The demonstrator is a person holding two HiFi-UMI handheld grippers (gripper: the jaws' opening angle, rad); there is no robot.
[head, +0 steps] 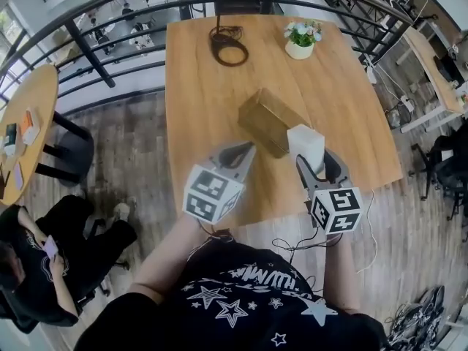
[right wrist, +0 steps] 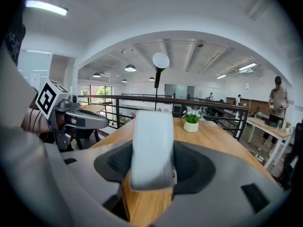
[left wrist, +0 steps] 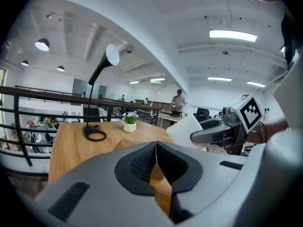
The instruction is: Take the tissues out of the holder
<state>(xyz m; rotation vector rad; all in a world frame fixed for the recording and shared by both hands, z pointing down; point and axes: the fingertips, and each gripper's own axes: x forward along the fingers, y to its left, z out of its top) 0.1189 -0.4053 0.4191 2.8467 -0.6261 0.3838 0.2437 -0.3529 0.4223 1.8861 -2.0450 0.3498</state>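
Observation:
A brown wooden tissue holder (head: 266, 121) lies on the wooden table (head: 197, 101), slanting from upper left to lower right. My right gripper (head: 313, 164) is shut on a white tissue pack (head: 306, 145), held upright just right of the holder's near end. In the right gripper view the tissue pack (right wrist: 151, 145) fills the gap between the jaws of the right gripper (right wrist: 151, 167). My left gripper (head: 243, 152) hovers at the holder's near left side, shut with nothing in it. Its jaws meet in the left gripper view (left wrist: 156, 162), where the tissue pack (left wrist: 186, 129) shows at right.
A potted plant (head: 300, 40) and a lamp base with a coiled cable (head: 228, 47) stand at the table's far end. A black railing (head: 110, 20) runs behind. A round table (head: 25, 130) and a seated person (head: 44, 262) are at left. The table's near edge is close to me.

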